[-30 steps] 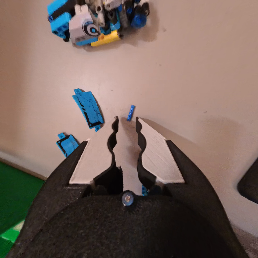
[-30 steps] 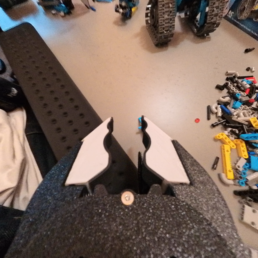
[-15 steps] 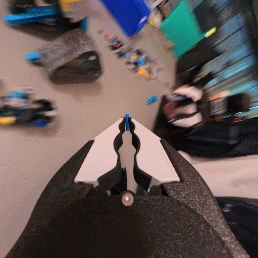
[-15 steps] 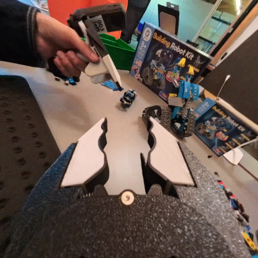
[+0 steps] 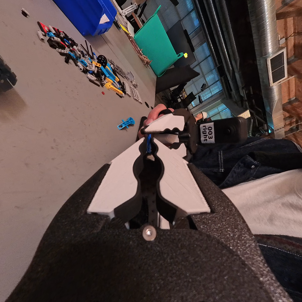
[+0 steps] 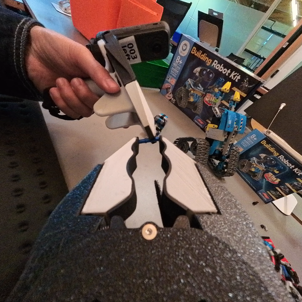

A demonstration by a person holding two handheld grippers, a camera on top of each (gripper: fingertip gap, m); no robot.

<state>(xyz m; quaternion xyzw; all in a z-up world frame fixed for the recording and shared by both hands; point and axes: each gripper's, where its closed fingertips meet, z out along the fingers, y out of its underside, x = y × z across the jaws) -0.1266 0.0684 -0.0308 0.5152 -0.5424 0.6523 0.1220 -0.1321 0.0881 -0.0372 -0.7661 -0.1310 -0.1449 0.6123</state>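
Tongs on the left (image 5: 148, 143) are pinched narrow on a small blue pin (image 5: 148, 144), gripping it at their very tips above the worktop (image 5: 49, 130). From the right wrist view the same pin (image 6: 147, 140) lies crosswise between the right tongs (image 6: 148, 142), whose tips sit at either end of it with a wide gap still between them; whether they actually press on it cannot be told. That view also shows the left tongs (image 6: 151, 133) coming down from above, held by a hand (image 6: 65, 68) in a dark sleeve.

Only the left wrist view shows the scattered pile of loose building pieces (image 5: 85, 62), one lone light-blue piece (image 5: 125, 125) lying apart near the worktop's edge, one small red stud (image 5: 103, 93), a blue bin (image 5: 88, 14) and a green bin (image 5: 156, 45). It shows the right tongs (image 5: 145, 133) side-on, just beyond the pin, with a camera (image 5: 228, 130) mounted behind them.

Only the right wrist view shows one tracked blue toy robot (image 6: 217, 143) standing on the worktop, one small blue model (image 6: 161, 121) behind the left tongs, two printed kit boxes (image 6: 204, 78) (image 6: 269, 165), an orange shape (image 6: 114, 14) at the back, and a black perforated panel (image 6: 19, 163) along the left.
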